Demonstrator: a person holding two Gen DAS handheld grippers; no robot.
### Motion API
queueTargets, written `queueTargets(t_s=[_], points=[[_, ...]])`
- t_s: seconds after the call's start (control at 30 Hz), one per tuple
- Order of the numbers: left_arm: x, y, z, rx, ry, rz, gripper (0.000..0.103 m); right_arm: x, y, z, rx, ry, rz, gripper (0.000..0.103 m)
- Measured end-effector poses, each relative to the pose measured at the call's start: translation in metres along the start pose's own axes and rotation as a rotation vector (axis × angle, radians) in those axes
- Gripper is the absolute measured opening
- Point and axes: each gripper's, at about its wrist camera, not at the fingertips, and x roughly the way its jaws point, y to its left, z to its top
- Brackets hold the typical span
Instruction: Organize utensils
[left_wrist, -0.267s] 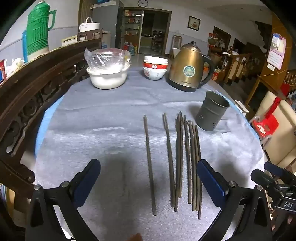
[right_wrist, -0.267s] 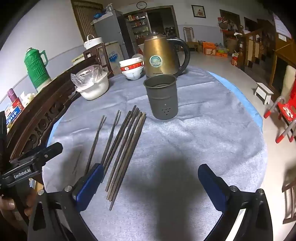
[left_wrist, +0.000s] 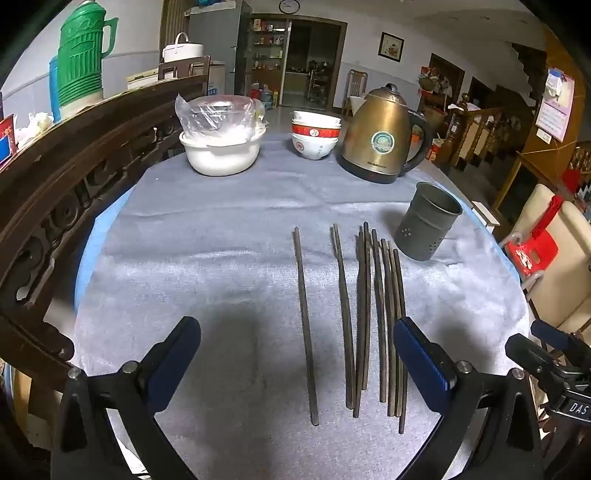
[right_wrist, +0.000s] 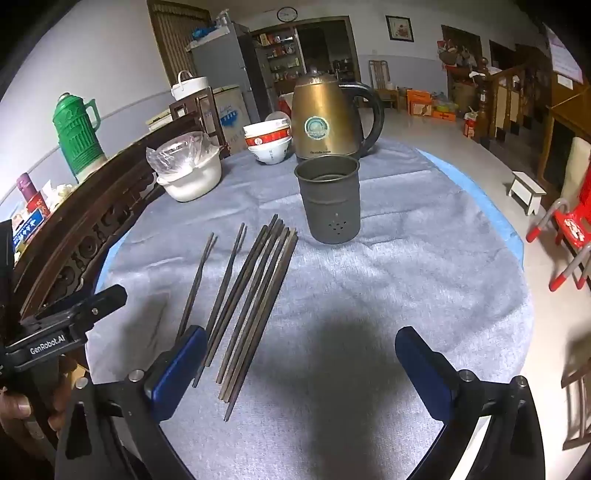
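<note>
- Nothing has shifted since the earlier frame: both claws and the chopsticks sit where they were.
- Left claw (left_wrist: 295, 354) jaws wide apart, gripping nothing; hovers over the near ends of the chopsticks (left_wrist: 365, 317), which lie flat in a loose row between its fingers, one stick off to the left of the rest.
- Right claw (right_wrist: 299, 365) jaws also wide apart, empty; chopsticks (right_wrist: 255, 291) lie left of its centre, near ends just beside its left finger.
- Grey perforated holder (right_wrist: 330, 199) stands upright just past the sticks' far ends, apart from them.
- Round worktop (left_wrist: 207, 258) has a grey cloth; kettle (left_wrist: 380, 136), stacked bowls (left_wrist: 315, 134) and a plastic-covered white bowl (left_wrist: 221, 147) at the far edge.
- Carved dark wooden chair back left, green thermos (left_wrist: 81, 59) behind it.
</note>
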Motion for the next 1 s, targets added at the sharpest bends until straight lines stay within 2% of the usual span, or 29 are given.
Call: queueTargets(t_s=[0.37,1.0], points=[[0.001,0.007,-0.001,-0.022,0.0,0.011,0.103,0.0,0.008,0.002,-0.036,0.006,-0.013,0.103],[0.002,0.01,-0.002,-0.036,0.005,0.009,0.103,0.012,0.009,0.0,-0.048,0.077,-0.005,0.103]])
